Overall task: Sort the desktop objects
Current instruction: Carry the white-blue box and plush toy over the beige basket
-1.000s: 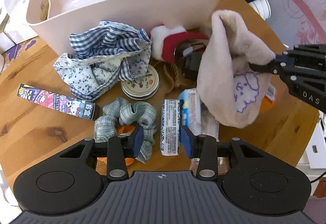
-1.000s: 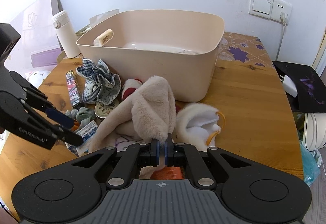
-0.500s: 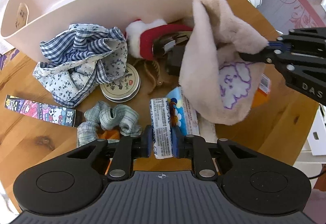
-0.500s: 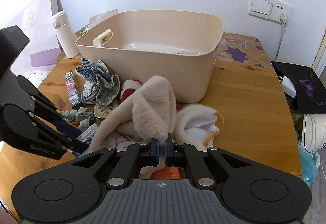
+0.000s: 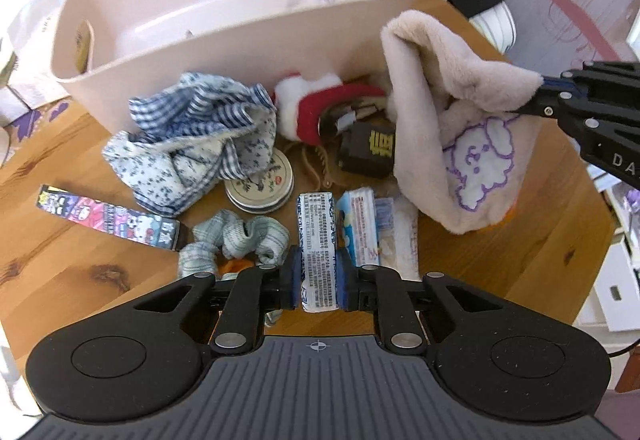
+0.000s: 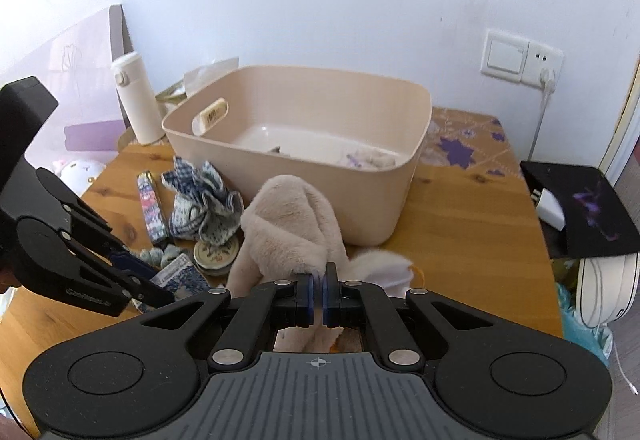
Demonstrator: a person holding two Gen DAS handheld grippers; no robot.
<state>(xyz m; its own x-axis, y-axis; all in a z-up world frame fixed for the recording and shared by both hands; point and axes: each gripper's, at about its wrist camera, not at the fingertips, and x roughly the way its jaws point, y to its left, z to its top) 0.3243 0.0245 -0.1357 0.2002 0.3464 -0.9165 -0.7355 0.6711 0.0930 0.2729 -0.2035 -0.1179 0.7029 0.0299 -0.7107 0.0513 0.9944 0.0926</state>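
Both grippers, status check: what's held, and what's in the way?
Left gripper clamped on blue-and-white packet. Right gripper shut on beige plush cloth, lifted. Bin ahead, nothing blocking.

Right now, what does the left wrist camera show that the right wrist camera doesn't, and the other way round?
Only the left wrist view shows the red and white plush item, the black box and the sheep embroidery on the beige fleece cloth. Only the right wrist view shows the white bottle and wall socket. Both show the beige bin, blue checked cloth, round tin and the blue-and-white packet held in the left gripper.
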